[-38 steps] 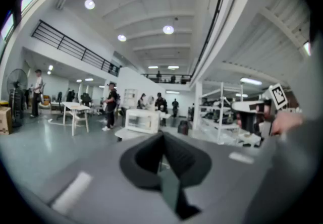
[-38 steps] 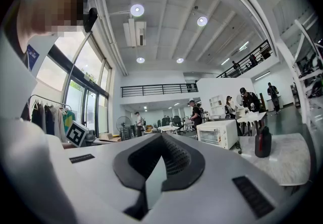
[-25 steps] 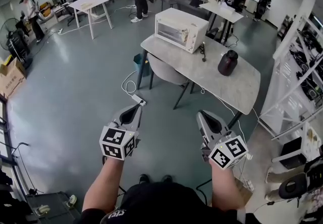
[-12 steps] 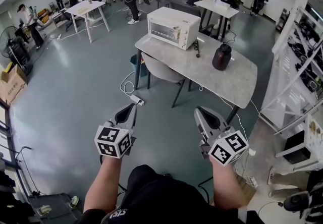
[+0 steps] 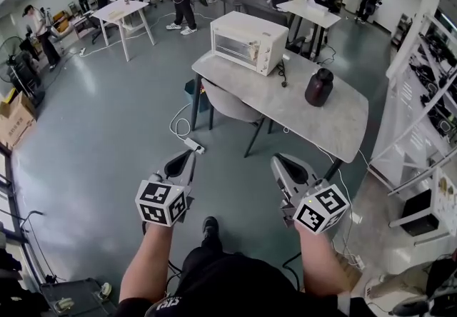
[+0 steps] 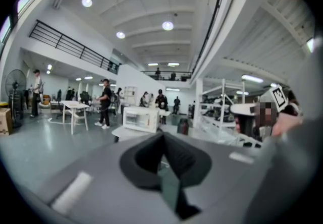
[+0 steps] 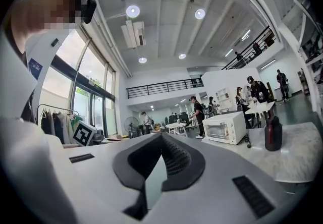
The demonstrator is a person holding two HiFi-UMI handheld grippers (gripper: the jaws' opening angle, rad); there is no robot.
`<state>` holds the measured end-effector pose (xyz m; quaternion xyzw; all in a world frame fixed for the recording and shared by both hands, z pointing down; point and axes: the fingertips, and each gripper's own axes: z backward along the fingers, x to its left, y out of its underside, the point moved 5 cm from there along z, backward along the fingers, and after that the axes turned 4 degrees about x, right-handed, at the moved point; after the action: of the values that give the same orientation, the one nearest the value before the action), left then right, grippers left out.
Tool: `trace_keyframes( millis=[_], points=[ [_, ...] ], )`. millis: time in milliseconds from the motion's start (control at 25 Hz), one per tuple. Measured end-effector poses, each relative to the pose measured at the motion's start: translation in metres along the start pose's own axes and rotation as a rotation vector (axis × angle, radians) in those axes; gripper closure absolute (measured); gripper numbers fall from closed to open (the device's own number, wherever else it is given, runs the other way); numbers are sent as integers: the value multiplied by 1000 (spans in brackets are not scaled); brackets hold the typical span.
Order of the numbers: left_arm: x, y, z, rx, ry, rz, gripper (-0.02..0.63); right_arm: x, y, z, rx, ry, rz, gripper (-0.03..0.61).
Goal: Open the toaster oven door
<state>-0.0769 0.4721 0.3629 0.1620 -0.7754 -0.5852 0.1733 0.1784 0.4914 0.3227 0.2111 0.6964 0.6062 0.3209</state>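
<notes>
Standing distant, toaster oven door (image 5: pixel 235 45) indistinct.

The toaster oven (image 5: pixel 248 43) stands at the far left end of the bench (image 5: pixel 325 123), with a jug (image 5: pixel 319 87) to its right on the same top. A chair (image 5: pixel 228 105) is tucked under the bench's near side. The left gripper (image 5: pixel 190 155) and right gripper (image 5: pixel 275 160) hang side by side above the floor (image 5: pixel 107 130), well short of the bench.

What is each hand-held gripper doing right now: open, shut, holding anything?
Left hand-held gripper: closed, holding nothing.
Right hand-held gripper: closed, holding nothing.
</notes>
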Motion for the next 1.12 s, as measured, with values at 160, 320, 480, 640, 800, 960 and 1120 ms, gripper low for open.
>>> trace_keyframes(
  millis=[160,320,480,640,800,960,1120],
  points=[
    [35,-12,-25,-8,-2,11,607,-13,-4,-40,5,-1,-13,586],
    [74,-26,-57,-29,7,17,607,-28,-11,-92,19,-9,5,586],
    [110,-41,-90,-41,36,13,607,-41,-23,-141,23,8,13,585],
    [139,-59,-110,-52,75,-5,607,-38,-39,-176,41,-3,37,584],
    [172,-71,-128,-55,79,-27,607,-47,-44,-204,51,24,46,585],
    [197,-78,-143,-61,71,-2,607,-60,-43,-224,87,53,41,584],
    [209,-81,-168,-60,79,5,607,-79,-45,-244,88,58,39,584]
  ],
)
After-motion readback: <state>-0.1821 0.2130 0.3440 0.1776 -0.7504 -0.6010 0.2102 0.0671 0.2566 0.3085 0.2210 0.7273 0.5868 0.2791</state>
